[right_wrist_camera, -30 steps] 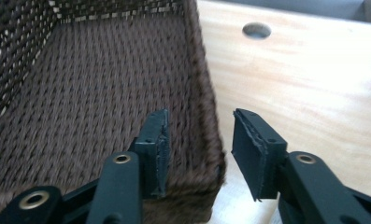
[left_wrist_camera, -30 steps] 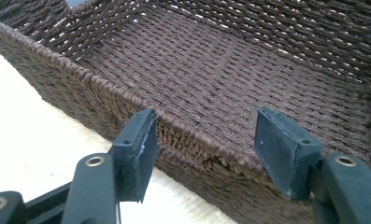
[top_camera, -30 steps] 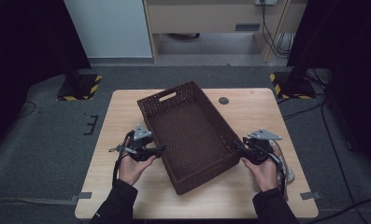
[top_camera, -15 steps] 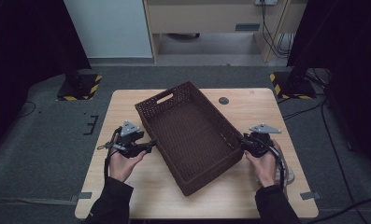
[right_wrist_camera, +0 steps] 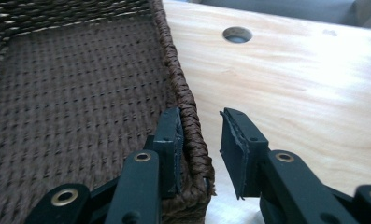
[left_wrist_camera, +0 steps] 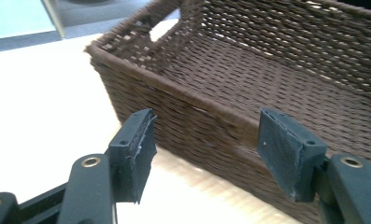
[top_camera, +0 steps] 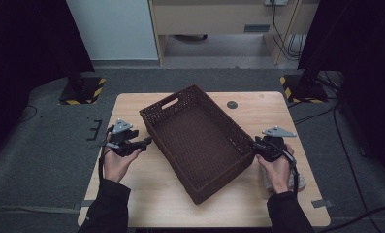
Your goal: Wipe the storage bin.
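From the high view, a dark woven basket (top_camera: 197, 141) lies empty on a pale wooden table (top_camera: 146, 194), its long axis running diagonally from the far left to the near right. The left gripper (top_camera: 144, 142) rests just beside the basket's long left wall, tips pointing at it. The right gripper (top_camera: 252, 144) meets the rim near the basket's right-hand near corner. In the left gripper view, its jaws stand wide apart with nothing between them, and the basket wall (left_wrist_camera: 211, 135) lies straight ahead, close but untouched. In the right gripper view, the jaws straddle the braided rim (right_wrist_camera: 188, 116), one pad inside the basket against the weave, the other outside with a gap showing; they have just been closing on it. The right hand looks nearer to a grip.
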### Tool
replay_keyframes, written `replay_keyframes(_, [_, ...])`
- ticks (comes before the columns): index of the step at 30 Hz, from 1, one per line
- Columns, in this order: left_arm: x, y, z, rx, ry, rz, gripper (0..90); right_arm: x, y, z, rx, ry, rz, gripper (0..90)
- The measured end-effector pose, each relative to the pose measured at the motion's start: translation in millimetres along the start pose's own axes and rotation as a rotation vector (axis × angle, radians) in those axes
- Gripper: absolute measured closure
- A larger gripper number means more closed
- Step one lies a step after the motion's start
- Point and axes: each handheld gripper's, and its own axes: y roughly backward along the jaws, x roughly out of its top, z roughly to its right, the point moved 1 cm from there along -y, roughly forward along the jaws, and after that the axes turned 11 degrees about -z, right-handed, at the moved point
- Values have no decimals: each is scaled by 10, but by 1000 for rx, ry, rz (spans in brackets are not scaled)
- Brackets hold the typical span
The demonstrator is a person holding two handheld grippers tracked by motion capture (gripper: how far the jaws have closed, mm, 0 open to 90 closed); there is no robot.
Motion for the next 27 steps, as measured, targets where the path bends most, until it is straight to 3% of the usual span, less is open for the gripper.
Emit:
replay_keyframes(3, [53,-72,-2,-8,2,-3,345,5,-40,40,-32,-5,13,622])
replay_keyframes(5, [86,-137,11,7,-14,-16,344,7,1,30,-40,-18,21,587])
replay_keyframes(9, [118,-237,53,17,-22,-31,343,22,239,-19,-12,-23,83,518])
replay_keyframes(13, [93,-301,94,19,-31,-55,342,-49,385,-164,41,-29,74,497])
replay_keyframes(19, [58,-243,40,19,-18,-34,345,-129,302,-245,12,-62,6,495])
replay_keyframes(27, [32,-158,-84,23,13,-7,335,-110,235,-231,-36,-61,17,499])
